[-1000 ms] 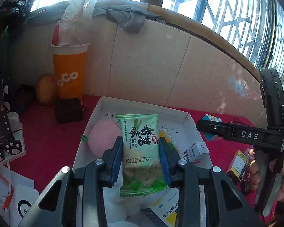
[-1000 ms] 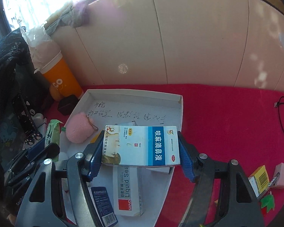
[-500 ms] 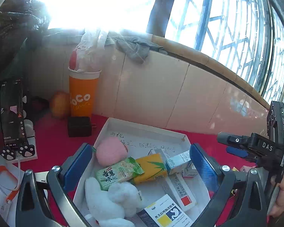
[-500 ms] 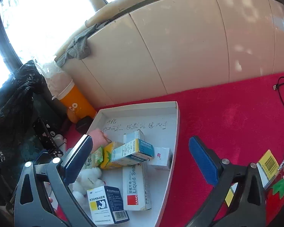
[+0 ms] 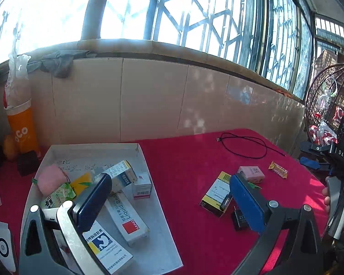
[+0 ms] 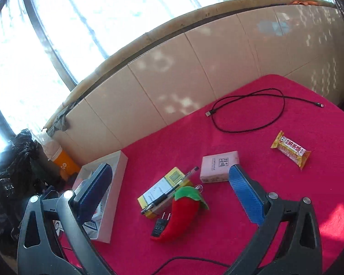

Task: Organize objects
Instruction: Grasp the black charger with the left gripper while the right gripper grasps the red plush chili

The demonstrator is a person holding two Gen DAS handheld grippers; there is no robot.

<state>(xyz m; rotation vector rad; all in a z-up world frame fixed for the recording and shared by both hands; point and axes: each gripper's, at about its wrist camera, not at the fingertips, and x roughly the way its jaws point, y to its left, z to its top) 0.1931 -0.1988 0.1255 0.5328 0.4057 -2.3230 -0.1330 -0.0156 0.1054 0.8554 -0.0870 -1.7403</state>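
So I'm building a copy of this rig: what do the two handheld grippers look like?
Each gripper, left and right, has black forked arms with silver pivot bolts and two flat blue ribbed pads. Seen from the left camera, the right one's black body carries white "DAS" lettering and a grey handle.

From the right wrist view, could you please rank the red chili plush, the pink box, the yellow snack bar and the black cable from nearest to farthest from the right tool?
1. Red chili plush: just ahead, between the open fingers of the right tool.
2. Pink box: beyond the right fingertip.
3. Yellow snack bar: farther right.
4. Black cable: farthest, near the tiled wall.
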